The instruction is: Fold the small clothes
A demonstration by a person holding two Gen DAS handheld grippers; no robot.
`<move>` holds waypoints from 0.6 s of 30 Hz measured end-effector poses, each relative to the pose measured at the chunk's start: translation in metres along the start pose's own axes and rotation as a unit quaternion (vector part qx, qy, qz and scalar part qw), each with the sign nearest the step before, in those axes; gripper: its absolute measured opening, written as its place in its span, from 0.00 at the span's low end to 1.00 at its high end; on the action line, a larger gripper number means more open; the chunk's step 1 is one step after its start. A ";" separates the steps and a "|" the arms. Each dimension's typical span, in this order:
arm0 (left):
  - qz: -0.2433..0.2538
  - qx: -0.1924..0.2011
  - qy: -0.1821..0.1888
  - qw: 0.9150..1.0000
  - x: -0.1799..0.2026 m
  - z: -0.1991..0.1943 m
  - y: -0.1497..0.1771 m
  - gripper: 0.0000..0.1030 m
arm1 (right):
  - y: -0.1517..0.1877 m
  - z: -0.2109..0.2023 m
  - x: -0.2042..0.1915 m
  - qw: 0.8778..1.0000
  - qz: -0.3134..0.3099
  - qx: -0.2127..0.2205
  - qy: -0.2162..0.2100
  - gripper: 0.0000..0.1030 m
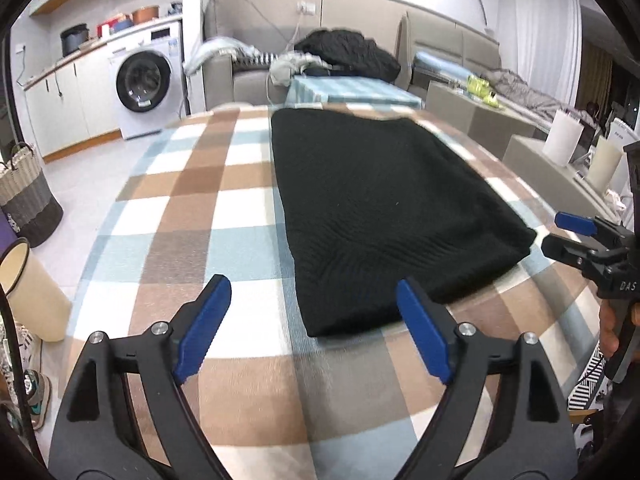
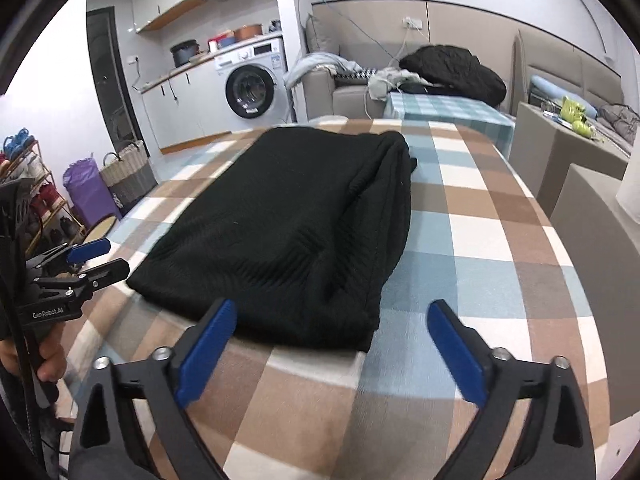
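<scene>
We see the folded black garment (image 1: pixel 384 216) lying flat on the checked worktop (image 1: pixel 180 208). Our left hand-held gripper (image 1: pixel 316 328) and right hand-held gripper (image 2: pixel 332 348) hover spread apart, gripping nothing.

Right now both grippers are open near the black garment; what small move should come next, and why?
Probably bring both grippers back down to the near edge of the black garment to fold it away. The left gripper and right gripper hold nothing, and the garment lies as a long strip on the checked cloth.
</scene>
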State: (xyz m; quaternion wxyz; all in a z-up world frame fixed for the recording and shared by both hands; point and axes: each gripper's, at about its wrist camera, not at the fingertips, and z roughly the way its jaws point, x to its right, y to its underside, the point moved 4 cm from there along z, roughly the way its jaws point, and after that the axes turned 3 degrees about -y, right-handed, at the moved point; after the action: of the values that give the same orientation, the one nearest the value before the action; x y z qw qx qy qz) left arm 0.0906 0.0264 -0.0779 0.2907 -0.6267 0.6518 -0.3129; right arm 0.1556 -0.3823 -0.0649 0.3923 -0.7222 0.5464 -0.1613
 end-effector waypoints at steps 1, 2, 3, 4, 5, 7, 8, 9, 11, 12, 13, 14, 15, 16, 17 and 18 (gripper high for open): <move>0.000 0.003 -0.002 1.000 0.001 -0.005 0.002 0.83 | 0.001 -0.006 -0.002 1.000 -0.001 0.008 -0.005 1.00; 0.000 0.008 -0.002 1.000 0.002 -0.011 0.004 0.86 | 0.002 -0.013 -0.004 1.000 0.000 0.016 -0.010 1.00; 0.000 0.013 -0.003 1.000 0.003 -0.016 0.007 0.92 | 0.003 -0.017 -0.006 1.000 0.000 0.022 -0.013 1.00; -0.002 0.016 -0.005 1.000 0.004 -0.019 0.009 0.94 | 0.004 -0.021 -0.008 0.999 0.001 0.028 -0.016 1.00; -0.005 0.025 -0.006 1.000 0.004 -0.024 0.012 0.97 | 0.005 -0.026 -0.009 0.999 -0.001 0.036 -0.020 1.00; -0.007 0.036 -0.003 0.999 0.006 -0.030 0.016 0.99 | 0.008 -0.034 -0.013 0.998 -0.007 0.054 -0.019 1.00; -0.007 0.041 -0.001 0.999 0.008 -0.033 0.018 0.99 | 0.010 -0.037 -0.015 0.998 -0.011 0.061 -0.017 1.00; -0.008 0.046 0.001 0.999 0.009 -0.034 0.020 0.99 | 0.012 -0.040 -0.016 0.998 -0.015 0.067 -0.014 1.00; -0.010 0.050 0.004 0.999 0.012 -0.036 0.021 0.99 | 0.016 -0.041 -0.016 0.997 -0.020 0.079 -0.012 1.00; -0.012 0.055 0.009 0.998 0.014 -0.037 0.023 0.99 | 0.018 -0.042 -0.015 0.996 -0.022 0.084 -0.013 1.00; -0.013 0.058 0.009 0.998 0.014 -0.036 0.023 0.99 | 0.020 -0.041 -0.015 0.996 -0.024 0.088 -0.013 1.00; -0.013 0.059 0.007 0.998 0.015 -0.036 0.024 0.99 | 0.023 -0.042 -0.015 0.995 -0.025 0.094 -0.014 1.00; -0.013 0.061 0.008 0.998 0.016 -0.036 0.026 0.99 | 0.025 -0.041 -0.015 0.995 -0.023 0.097 -0.014 1.00; -0.012 0.063 0.009 0.998 0.016 -0.035 0.026 0.99 | 0.027 -0.041 -0.015 0.995 -0.024 0.098 -0.015 1.00; -0.009 0.065 0.009 0.998 0.016 -0.034 0.027 0.99 | 0.029 -0.040 -0.015 0.995 -0.025 0.100 -0.016 1.00; -0.007 0.066 0.009 0.998 0.017 -0.034 0.027 0.99 | 0.031 -0.040 -0.015 0.994 -0.025 0.104 -0.015 1.00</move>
State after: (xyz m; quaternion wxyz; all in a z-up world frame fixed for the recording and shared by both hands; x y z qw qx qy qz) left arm 0.0466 0.0115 -0.0776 0.3238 -0.6078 0.6278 -0.3628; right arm 0.1031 -0.3876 -0.0595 0.4690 -0.6935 0.5025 -0.2159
